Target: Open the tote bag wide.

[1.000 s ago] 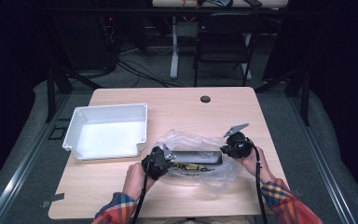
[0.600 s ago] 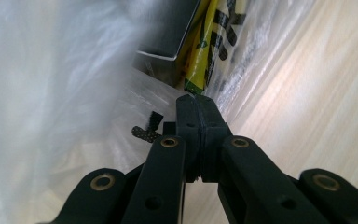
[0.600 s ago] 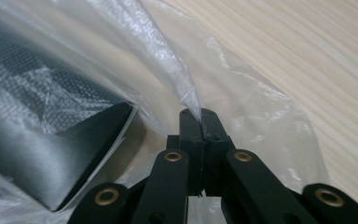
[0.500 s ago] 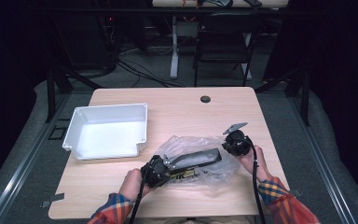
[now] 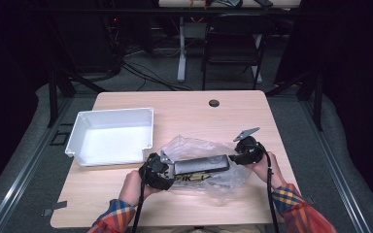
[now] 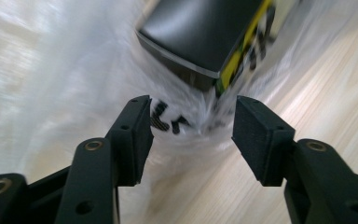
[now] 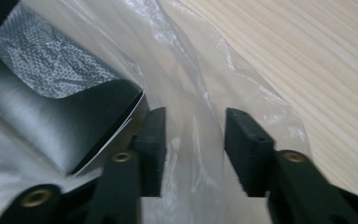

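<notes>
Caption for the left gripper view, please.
Left gripper, jaws open, faces the clear plastic bag holding a black box on the wooden table.

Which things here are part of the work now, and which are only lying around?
In the work: plastic bag, black box lying on it, left gripper, right gripper; both sets of jaws have just opened.

Lying about: white tray, chair behind the table.

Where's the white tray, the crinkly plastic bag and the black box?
white tray point(image 5: 82, 133), high view, on its left wall.
plastic bag point(image 5: 194, 145), high view, on its crinkled top part.
black box point(image 5: 201, 164), high view, on its dark top face.
</notes>
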Demonstrator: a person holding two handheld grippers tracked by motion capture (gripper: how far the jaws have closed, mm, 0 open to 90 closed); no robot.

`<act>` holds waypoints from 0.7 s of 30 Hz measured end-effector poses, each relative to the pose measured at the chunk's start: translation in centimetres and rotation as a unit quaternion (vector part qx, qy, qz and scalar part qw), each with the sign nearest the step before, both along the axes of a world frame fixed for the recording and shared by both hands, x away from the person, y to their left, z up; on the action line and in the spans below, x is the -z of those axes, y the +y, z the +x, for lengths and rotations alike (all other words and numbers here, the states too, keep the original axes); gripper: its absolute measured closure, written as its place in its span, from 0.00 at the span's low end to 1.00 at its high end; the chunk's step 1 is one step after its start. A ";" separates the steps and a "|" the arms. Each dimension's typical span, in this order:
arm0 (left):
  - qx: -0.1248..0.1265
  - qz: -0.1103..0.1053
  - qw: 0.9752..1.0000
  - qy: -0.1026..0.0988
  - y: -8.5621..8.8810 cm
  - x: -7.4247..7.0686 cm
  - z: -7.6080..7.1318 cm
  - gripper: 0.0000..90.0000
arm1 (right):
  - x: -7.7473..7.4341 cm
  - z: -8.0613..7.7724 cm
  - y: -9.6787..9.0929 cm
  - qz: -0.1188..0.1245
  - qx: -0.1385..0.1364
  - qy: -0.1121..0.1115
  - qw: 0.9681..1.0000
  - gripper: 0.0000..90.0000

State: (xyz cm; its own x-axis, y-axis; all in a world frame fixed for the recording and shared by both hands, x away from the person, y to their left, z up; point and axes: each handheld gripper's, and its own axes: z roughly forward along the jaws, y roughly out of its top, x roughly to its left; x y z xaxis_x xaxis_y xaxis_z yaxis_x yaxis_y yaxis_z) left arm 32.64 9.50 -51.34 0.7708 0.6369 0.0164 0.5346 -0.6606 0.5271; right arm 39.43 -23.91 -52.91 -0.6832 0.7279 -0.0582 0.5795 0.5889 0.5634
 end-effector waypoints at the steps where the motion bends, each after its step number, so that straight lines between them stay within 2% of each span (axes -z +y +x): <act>1: -0.004 -0.008 1.000 -0.008 0.1 -0.3 0.0 0.50 | -0.4 -0.2 -0.3 0.007 -0.001 -0.001 1.000 0.57; 2: -0.015 -0.014 1.000 -0.018 0.2 -0.7 0.0 0.50 | -0.7 -0.5 -0.6 0.013 0.003 -0.004 1.000 0.54; 5: -0.055 -0.007 0.997 -0.049 0.1 -1.2 0.5 0.52 | -1.7 -1.2 -1.3 0.027 0.004 -0.018 0.999 0.52; 7: -0.073 0.000 0.996 -0.054 0.0 -1.0 1.1 0.58 | -2.0 -1.6 -1.4 0.036 -0.002 -0.015 0.999 0.51; 9: -0.084 0.009 0.995 -0.056 -0.4 -0.6 1.7 0.66 | -2.0 -1.9 -1.1 0.042 -0.017 -0.002 0.999 0.49; 12: -0.086 0.033 0.994 -0.051 -1.1 0.6 2.7 0.81 | -1.3 -2.5 -0.5 0.017 -0.039 0.018 0.999 0.47; 14: -0.084 0.036 0.995 -0.036 -1.5 1.3 3.3 0.85 | -0.5 -2.7 -0.4 0.000 -0.043 0.028 0.999 0.47; 15: -0.085 0.042 0.995 -0.037 -1.8 1.6 3.5 0.87 | -0.1 -2.7 -0.5 -0.011 -0.044 0.037 0.998 0.46; 17: -0.086 0.037 0.995 -0.031 -2.1 2.0 4.0 0.87 | 0.6 -2.7 -0.7 -0.028 -0.040 0.046 0.998 0.47; 18: -0.085 0.034 0.995 -0.028 -2.2 2.0 4.3 0.87 | 0.9 -2.8 -0.8 -0.024 -0.037 0.049 0.998 0.47; 19: -0.084 0.027 0.996 -0.026 -2.3 2.1 4.5 0.87 | 1.0 -2.8 -0.9 -0.034 -0.037 0.059 0.997 0.47; 21: -0.080 0.013 0.997 -0.011 -2.3 2.2 4.9 0.87 | 1.3 -3.1 -1.1 -0.035 -0.037 0.062 0.997 0.48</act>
State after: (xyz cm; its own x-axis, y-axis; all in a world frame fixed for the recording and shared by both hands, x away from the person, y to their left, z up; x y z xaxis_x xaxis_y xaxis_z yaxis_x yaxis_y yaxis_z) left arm 37.55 7.22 -53.57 0.6590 0.7505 0.0499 0.6230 -0.5818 0.5230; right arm 36.36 -25.04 -54.17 -0.7393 0.6731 -0.0191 0.5959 0.6673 0.4468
